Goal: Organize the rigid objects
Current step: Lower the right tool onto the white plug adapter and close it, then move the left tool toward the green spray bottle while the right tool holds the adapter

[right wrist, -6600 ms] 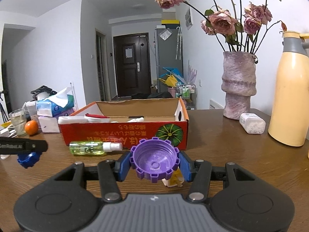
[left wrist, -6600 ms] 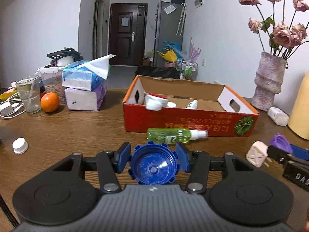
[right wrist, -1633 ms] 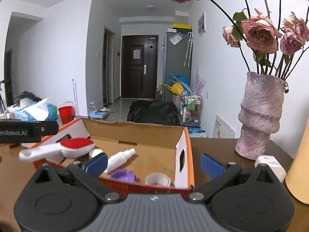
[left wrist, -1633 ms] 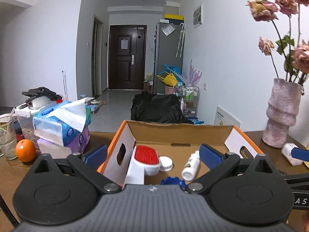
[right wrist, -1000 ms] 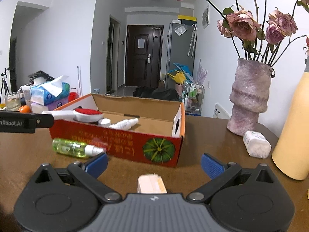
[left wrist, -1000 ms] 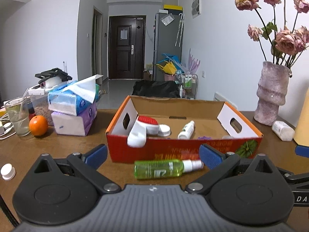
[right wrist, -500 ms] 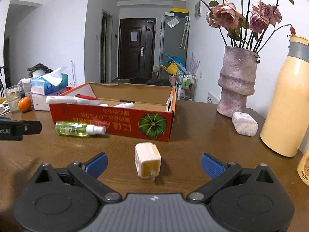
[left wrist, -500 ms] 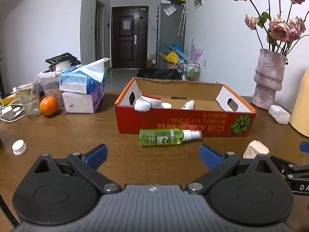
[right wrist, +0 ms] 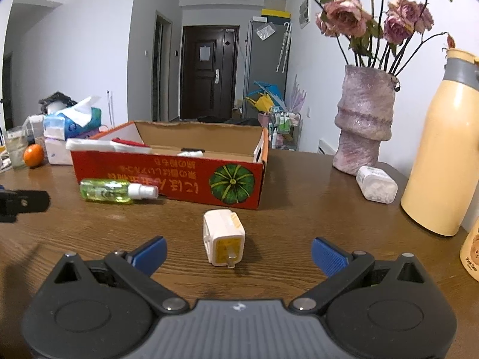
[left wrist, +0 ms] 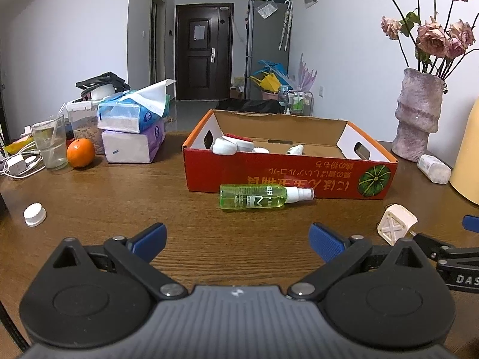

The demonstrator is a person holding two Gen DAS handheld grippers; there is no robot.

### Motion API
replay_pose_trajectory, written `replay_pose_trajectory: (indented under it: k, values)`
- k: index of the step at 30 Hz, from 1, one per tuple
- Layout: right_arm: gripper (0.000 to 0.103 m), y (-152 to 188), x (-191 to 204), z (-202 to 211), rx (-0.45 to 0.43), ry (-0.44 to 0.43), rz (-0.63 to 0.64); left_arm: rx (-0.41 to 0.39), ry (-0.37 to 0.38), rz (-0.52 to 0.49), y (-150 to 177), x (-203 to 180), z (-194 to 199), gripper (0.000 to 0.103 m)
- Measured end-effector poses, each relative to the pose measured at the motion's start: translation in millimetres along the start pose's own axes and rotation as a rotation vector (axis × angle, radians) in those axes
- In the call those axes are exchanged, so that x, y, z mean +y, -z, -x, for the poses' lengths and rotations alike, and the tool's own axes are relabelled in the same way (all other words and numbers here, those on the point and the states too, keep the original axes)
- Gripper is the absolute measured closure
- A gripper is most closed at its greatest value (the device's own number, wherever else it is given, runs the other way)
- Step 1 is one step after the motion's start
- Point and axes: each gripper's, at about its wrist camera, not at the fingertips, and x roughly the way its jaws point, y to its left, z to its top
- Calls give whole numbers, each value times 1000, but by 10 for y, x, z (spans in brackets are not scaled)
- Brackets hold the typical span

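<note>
Bare wooden table (right wrist: 299,209) surrounds the white plug (right wrist: 224,239), both claws spread wide and empty.

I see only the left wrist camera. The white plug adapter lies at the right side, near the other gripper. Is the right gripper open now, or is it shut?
Observer: The right gripper is open wide and holds nothing.
Operator: Where is the adapter relative to that gripper?
Observer: The adapter lies on the table just ahead of it, about centred between the two fingers, touching neither.
Operator: Which way does its prong point?
Observer: Its yellow face with the metal prong points back toward the right gripper.
</note>
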Motion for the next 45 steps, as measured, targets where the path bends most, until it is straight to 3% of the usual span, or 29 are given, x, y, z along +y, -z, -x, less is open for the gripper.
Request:
replay_pose_trajectory:
  k: [10, 13, 16, 19, 20, 32, 45]
  values:
    - [9, -65, 39, -418, 39, 8, 4, 10, -16, 16, -2, 36, -48, 0]
    - [17, -104, 52, -564, 56, 19, -6, 15, -19, 17, -2, 43, -66, 0]
    - [29, -137, 50, -678, 78, 4, -21, 21, -21, 19, -3, 53, -94, 0]
    - [58, -147, 71, -757, 102, -23, -22, 31, -24, 19, 0, 63, -140, 0]
    - [71, -147, 83, -778, 114, -31, -22, 34, -25, 20, 0, 66, -155, 0]
    - [72, -150, 91, -725, 78, -9, -43, 49, -45, 17, -62, 48, -372, 0]
    - [72, -160, 106, -670, 47, -6, -55, 51, -78, 43, -286, 59, -900, 0]
